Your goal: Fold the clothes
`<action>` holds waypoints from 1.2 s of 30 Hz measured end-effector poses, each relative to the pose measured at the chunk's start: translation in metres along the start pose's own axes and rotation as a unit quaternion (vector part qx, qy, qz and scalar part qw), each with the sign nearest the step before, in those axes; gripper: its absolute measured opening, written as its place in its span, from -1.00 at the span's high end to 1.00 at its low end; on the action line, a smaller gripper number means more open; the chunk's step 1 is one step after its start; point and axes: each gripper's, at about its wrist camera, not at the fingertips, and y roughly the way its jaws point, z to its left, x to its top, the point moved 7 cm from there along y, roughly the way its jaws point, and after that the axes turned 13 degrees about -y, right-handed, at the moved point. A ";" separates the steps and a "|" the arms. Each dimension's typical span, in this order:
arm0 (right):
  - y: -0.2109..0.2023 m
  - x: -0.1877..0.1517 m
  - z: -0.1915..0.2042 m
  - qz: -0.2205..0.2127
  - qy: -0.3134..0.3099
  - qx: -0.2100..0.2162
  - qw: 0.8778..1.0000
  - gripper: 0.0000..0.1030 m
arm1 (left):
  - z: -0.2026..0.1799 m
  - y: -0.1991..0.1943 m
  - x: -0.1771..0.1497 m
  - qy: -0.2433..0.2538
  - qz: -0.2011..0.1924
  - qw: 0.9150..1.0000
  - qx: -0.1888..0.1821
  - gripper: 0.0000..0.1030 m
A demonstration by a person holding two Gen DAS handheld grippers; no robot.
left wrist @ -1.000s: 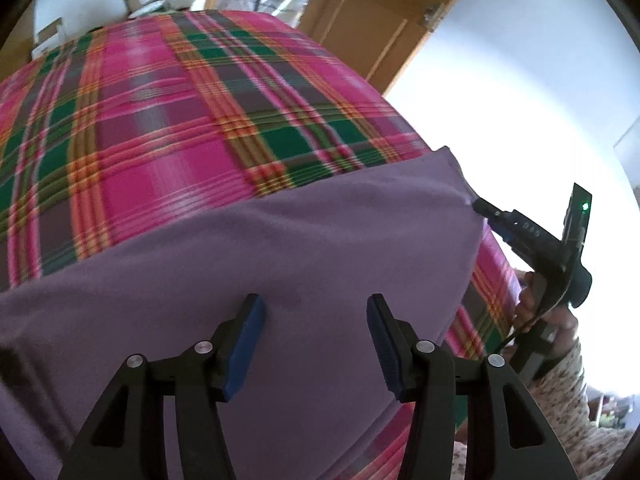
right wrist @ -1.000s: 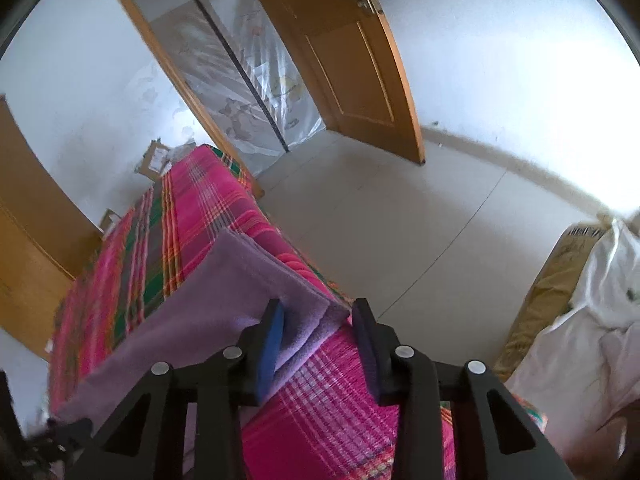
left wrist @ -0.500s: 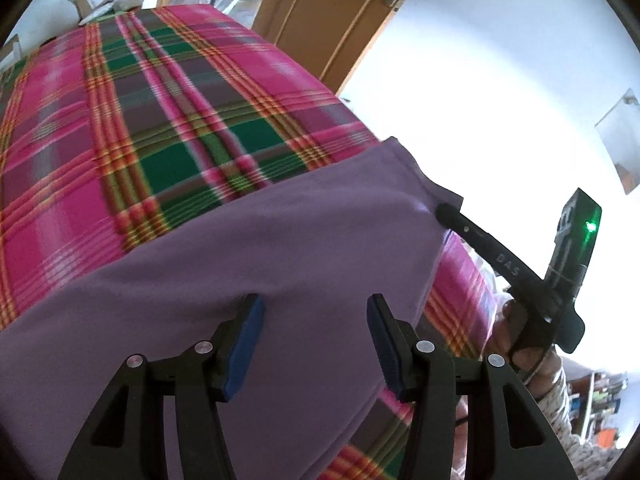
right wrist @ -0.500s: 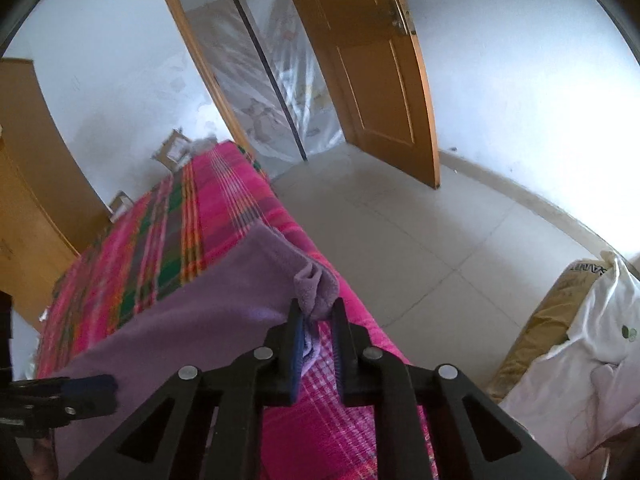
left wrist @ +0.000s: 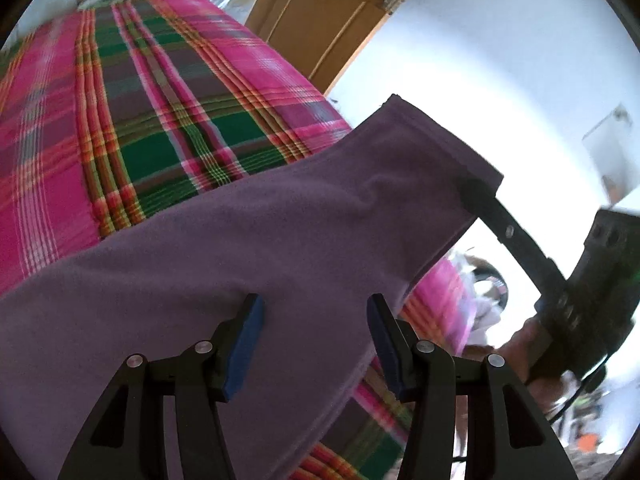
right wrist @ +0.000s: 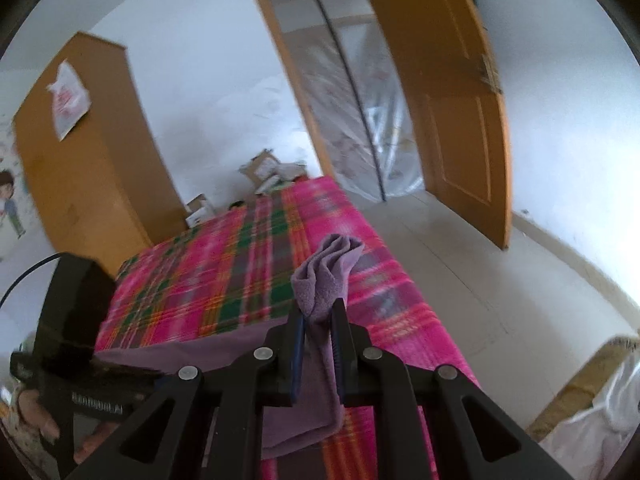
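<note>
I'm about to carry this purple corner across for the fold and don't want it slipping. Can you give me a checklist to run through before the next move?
1. Right claw shut on the purple garment: ok, the corner bunches up between its pads.
2. Corner lifted off the plaid bed cover: ok, it rises clear in the left wrist view.
3. Left claw gripping the garment: not ok, it is open, with cloth in the gap but neither pad pressing it.
4. Bed cover ahead free for the fold: ok, bare plaid beyond the cloth.
5. Rest of the garment flat: cannot tell, its near part is hidden.
</note>
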 end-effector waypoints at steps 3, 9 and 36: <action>0.001 0.000 0.014 0.003 -0.014 0.016 1.000 0.75 | 0.003 -0.014 0.005 -0.022 -0.008 0.999 -0.033 -0.06; -0.001 -0.009 0.042 0.009 -0.056 0.036 0.998 0.75 | 0.011 -0.036 0.016 -0.074 -0.018 0.992 -0.099 -0.11; -0.001 -0.055 0.123 0.052 -0.148 0.125 0.980 0.75 | 0.048 -0.019 0.036 -0.201 -0.010 0.969 -0.146 -0.19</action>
